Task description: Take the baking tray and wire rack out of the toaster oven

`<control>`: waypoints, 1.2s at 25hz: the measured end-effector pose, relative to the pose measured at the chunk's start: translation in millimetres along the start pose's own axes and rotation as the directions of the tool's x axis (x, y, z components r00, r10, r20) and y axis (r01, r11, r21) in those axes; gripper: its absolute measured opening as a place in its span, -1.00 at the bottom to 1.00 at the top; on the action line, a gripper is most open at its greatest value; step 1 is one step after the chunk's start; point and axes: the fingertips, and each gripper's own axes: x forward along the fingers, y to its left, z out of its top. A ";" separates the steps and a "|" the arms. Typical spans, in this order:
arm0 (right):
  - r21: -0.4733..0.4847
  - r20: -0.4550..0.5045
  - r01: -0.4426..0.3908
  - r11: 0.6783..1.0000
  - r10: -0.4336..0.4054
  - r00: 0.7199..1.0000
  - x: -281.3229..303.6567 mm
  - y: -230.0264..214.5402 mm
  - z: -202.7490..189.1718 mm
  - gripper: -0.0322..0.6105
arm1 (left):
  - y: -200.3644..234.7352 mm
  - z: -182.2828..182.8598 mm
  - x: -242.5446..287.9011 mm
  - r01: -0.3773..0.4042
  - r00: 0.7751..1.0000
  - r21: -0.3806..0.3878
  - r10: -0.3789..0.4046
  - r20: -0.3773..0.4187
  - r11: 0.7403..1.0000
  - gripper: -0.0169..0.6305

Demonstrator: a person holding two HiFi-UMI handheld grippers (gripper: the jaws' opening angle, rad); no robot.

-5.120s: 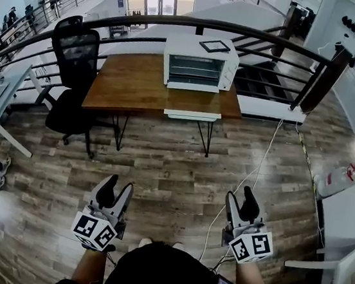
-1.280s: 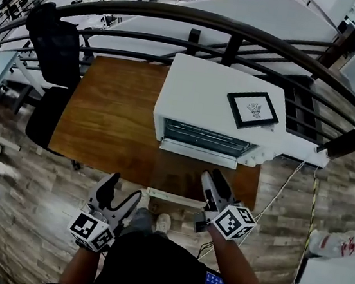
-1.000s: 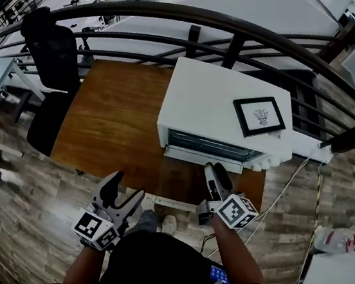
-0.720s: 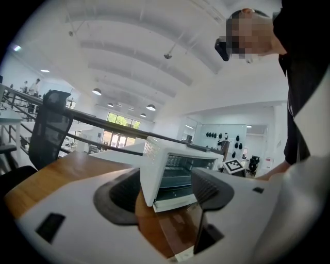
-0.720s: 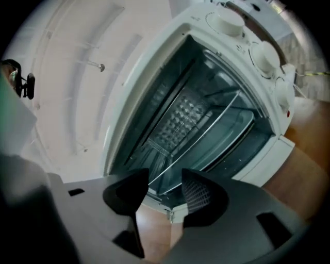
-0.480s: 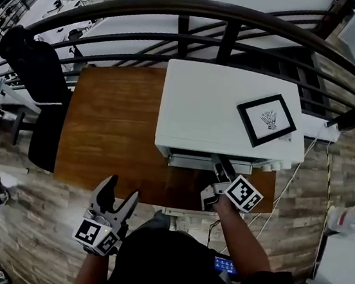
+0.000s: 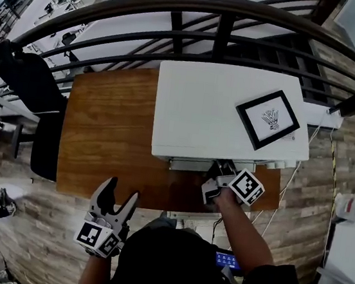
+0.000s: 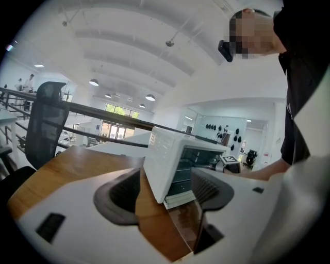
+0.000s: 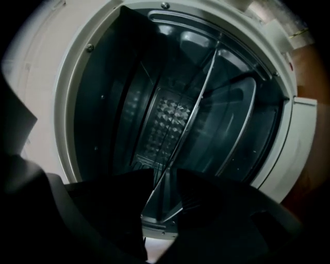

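The white toaster oven (image 7: 220, 111) stands on the wooden table (image 7: 100, 134) with its door (image 8: 186, 227) folded down. My right gripper (image 7: 222, 171) reaches into the oven's mouth. In the right gripper view the picture is rolled on its side: a dark baking tray (image 9: 229, 129) and a thin bright metal edge (image 9: 191, 113) run upright inside. That edge passes between the jaws of my right gripper (image 9: 164, 178), which are closing, with a gap still beside it. Whether it belongs to tray or rack I cannot tell. My left gripper (image 7: 121, 189) hangs open and empty at the table's front edge.
A black-framed marker picture (image 7: 271, 118) lies on the oven's top. A dark railing (image 7: 182, 9) curves behind the table, and a black office chair (image 7: 23, 79) stands at its left. A white cable (image 7: 283, 197) hangs off the table's right end.
My right gripper has gone forward from above the open door into the oven's mouth, rolling as it went. My left gripper has come closer to the table edge, still open.
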 end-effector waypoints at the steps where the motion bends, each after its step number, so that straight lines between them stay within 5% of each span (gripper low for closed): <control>1: 0.008 0.009 -0.002 1.000 0.002 1.000 1.3 0.4 2.2 -0.48 | 0.5 -0.5 1.5 0.001 1.000 -0.001 -0.001 -0.004 1.000 0.02; 7: 0.182 0.089 -0.042 0.982 0.026 0.996 2.1 -1.4 15.3 -0.68 | -2.5 0.0 5.6 0.027 0.999 0.000 -0.027 -0.017 1.000 0.01; 9: 0.194 0.087 -0.066 0.979 0.050 0.995 1.7 1.8 15.1 -0.86 | -4.1 -0.3 4.9 0.031 0.999 0.000 -0.031 -0.016 1.000 0.01; 13: 0.239 0.091 -0.093 0.967 0.073 0.993 -3.8 2.3 11.7 -0.90 | -7.2 -4.2 3.7 0.037 0.999 0.001 -0.036 -0.017 0.999 -0.01; 30: 0.239 0.009 -0.093 0.966 0.093 0.996 -70.8 0.2 -28.9 -0.90 | -56.5 -27.2 -24.9 0.075 0.997 0.009 -0.075 -0.017 0.997 -0.04</control>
